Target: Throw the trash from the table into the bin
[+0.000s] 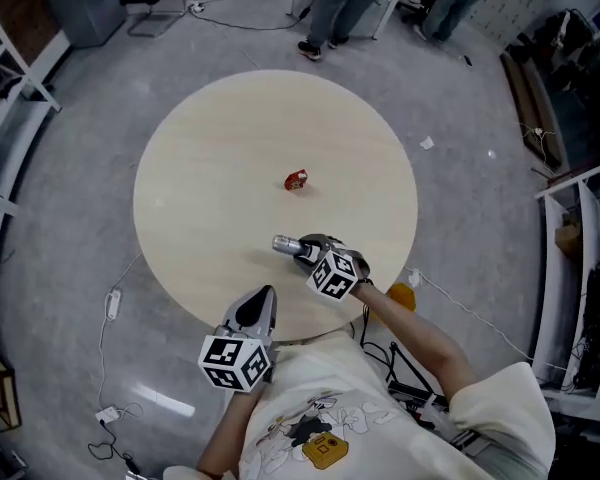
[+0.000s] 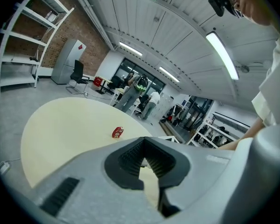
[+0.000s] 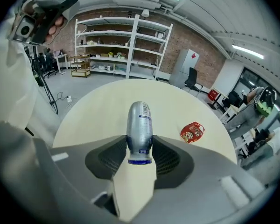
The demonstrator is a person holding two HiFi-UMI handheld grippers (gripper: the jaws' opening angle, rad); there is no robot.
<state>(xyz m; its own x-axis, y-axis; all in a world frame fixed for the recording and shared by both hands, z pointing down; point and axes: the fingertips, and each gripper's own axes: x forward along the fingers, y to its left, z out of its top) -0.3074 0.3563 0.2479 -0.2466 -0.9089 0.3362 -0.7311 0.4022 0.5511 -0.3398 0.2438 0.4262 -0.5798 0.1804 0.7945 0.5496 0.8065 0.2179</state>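
Small silver bottle [image 3: 139, 125], blue cap [image 3: 139, 161], red printed packet [image 3: 192, 132]

We see our right gripper [image 3: 139, 144] with its jaws pressed on either side of a silver bottle [image 3: 140, 118]. The bottle's blue-rimmed end is nearest the camera, and its body points to twelve o'clock over the pale round table [image 3: 93, 111]. A red packet [image 3: 192, 132] lies on the table at three o'clock from the bottle, apart from it. White shelving [image 3: 123, 45] stands beyond at eleven o'clock.
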